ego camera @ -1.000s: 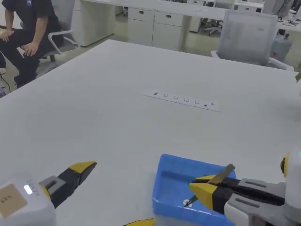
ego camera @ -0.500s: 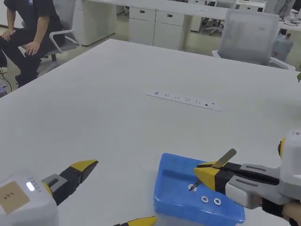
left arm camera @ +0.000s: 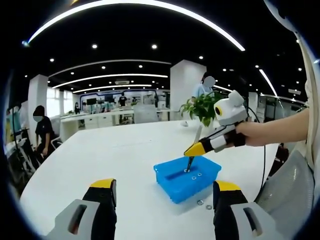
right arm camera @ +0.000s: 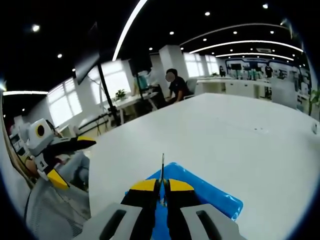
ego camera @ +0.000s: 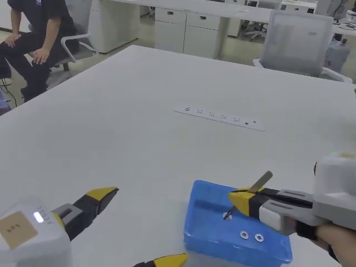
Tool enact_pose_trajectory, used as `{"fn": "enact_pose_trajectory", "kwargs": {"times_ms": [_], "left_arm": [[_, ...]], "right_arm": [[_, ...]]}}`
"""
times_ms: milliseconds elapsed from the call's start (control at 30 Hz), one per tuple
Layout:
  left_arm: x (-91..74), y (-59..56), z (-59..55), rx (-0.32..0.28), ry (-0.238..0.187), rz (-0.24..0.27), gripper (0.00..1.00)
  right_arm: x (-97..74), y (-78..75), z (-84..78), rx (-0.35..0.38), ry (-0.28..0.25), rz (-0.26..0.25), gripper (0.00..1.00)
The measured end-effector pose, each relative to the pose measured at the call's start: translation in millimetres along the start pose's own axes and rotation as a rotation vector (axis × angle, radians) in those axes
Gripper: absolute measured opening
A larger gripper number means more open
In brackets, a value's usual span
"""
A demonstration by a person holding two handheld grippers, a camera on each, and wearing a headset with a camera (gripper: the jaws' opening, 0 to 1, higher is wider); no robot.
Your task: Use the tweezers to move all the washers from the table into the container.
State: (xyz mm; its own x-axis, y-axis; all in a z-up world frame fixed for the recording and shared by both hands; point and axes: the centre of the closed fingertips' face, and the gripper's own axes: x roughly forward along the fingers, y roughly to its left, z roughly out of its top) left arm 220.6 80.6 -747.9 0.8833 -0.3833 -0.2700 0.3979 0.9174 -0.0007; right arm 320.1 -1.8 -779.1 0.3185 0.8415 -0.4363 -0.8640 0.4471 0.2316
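The step in hand was the drop-off. The right gripper (ego camera: pixel 239 201) reached in from the right over the blue container (ego camera: pixel 207 196), which sat on the near part of the white tabletop (ego camera: pixel 139 128). Its fingers (right arm camera: pixel 145 186) were clenched on the tweezers (ego camera: pixel 260 181), whose points dipped inside the container close to its floor. Two washers (ego camera: pixel 243 235) lay on that floor, just nearer than the points. Whether a further washer was pinched between the points was too small to tell.

The left gripper (ego camera: pixel 142 227) hovered low at the near left, well apart from the container. Its fingers (left arm camera: pixel 104 184) were spread wide and held nothing.

In the left gripper view, two more washers (left arm camera: pixel 200 202) lay on the tabletop just beside the container's near wall, so the task looked only partly done.

If a washer was at the points, the next move would call for it to be let fall inside the walls. After that the tweezers would have to lift clear of the rim and come down on one of the washers on the tabletop. Those lay flat and thin, so the points would probably need to close on an edge or through the hole. The squeeze would have to be steady, or the washer could skid off.
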Motion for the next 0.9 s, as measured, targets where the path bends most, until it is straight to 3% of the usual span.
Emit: {"fn": "enact_pose_trajectory", "kwargs": {"times_ms": [267, 900], "left_arm": [[0.1, -0.6, 0.9, -0.002, -0.001, -0.002, 0.79], [0.6, -1.7, 0.6, -0.002, 0.001, -0.003, 0.79]], "right_arm": [[7.2, -16.2, -16.6, -0.015, 0.060, -0.030, 0.03], [15.4, -27.4, -36.7, -0.021, 0.130, -0.038, 0.03]]}}
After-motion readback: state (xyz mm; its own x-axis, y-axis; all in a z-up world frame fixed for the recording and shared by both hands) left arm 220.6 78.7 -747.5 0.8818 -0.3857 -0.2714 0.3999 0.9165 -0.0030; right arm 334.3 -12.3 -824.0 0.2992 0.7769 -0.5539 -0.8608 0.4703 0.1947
